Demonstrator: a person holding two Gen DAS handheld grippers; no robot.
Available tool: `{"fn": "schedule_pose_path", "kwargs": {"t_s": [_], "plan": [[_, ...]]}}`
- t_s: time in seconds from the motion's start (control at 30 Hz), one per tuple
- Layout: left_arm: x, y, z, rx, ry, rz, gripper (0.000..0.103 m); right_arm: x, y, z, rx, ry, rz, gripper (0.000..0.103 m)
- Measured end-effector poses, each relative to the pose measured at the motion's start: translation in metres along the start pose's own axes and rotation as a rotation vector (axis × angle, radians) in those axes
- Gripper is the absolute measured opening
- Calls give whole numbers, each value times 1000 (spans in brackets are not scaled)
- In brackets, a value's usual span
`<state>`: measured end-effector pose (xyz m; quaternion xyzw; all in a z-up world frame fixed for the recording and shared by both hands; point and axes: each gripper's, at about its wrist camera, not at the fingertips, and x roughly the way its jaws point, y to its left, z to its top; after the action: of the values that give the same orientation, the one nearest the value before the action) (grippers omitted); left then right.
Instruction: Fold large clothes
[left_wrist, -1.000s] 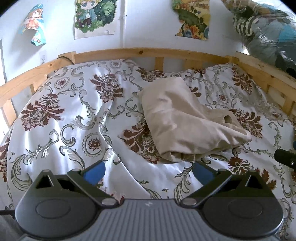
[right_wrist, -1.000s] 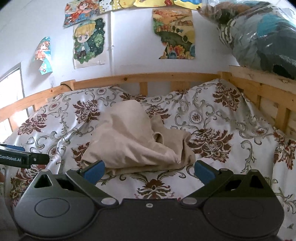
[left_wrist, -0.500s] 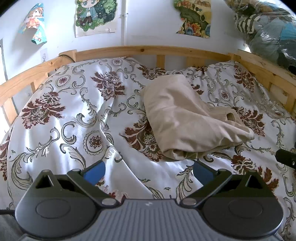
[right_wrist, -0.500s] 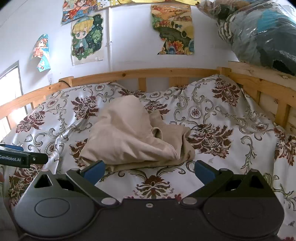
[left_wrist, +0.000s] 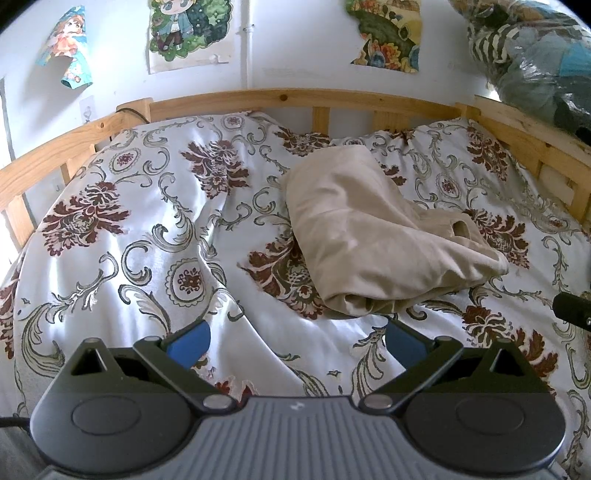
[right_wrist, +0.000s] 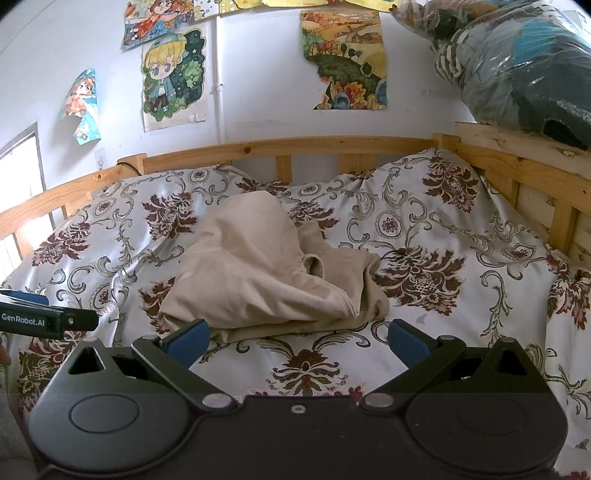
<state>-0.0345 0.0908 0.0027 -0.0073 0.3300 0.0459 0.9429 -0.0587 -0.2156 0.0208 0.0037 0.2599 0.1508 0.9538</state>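
Lying bunched on the bed (left_wrist: 110, 258), beige garment (left_wrist: 369, 236) just ahead of left gripper (left_wrist: 297, 341) and right gripper (right_wrist: 297, 341); fingers spread wide, holding nothing.

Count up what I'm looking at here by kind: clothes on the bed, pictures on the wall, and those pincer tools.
Beige garment on the floral bedspread: 1
Wall pictures, right wrist view: 5, the top two cut off by the frame
Grippers: 2, left gripper and right gripper, both open
Total: 8

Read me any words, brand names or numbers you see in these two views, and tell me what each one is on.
"GenRobot.AI": white lettering on the black side of the left claw, seen at the left edge of the right wrist view.
The wall posters show only drawings, with no readable text.
Nothing else carries writing.
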Motion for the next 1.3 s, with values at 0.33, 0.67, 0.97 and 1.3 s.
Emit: {"fn": "schedule_pose_path", "kwargs": {"t_s": [0.33, 0.67, 0.97, 1.3], "plan": [[0, 0, 0, 1, 1, 2, 102, 0, -1, 0, 3, 2, -1, 102], [1, 1, -1, 1, 3, 4, 102, 0, -1, -1, -1, 4, -9, 102], [1, 1, -1, 3, 3, 5, 102, 0, -1, -1, -2, 3, -8, 102], [1, 0, -1, 3, 3, 5, 102, 0, -1, -1, -2, 3, -8, 102]]}}
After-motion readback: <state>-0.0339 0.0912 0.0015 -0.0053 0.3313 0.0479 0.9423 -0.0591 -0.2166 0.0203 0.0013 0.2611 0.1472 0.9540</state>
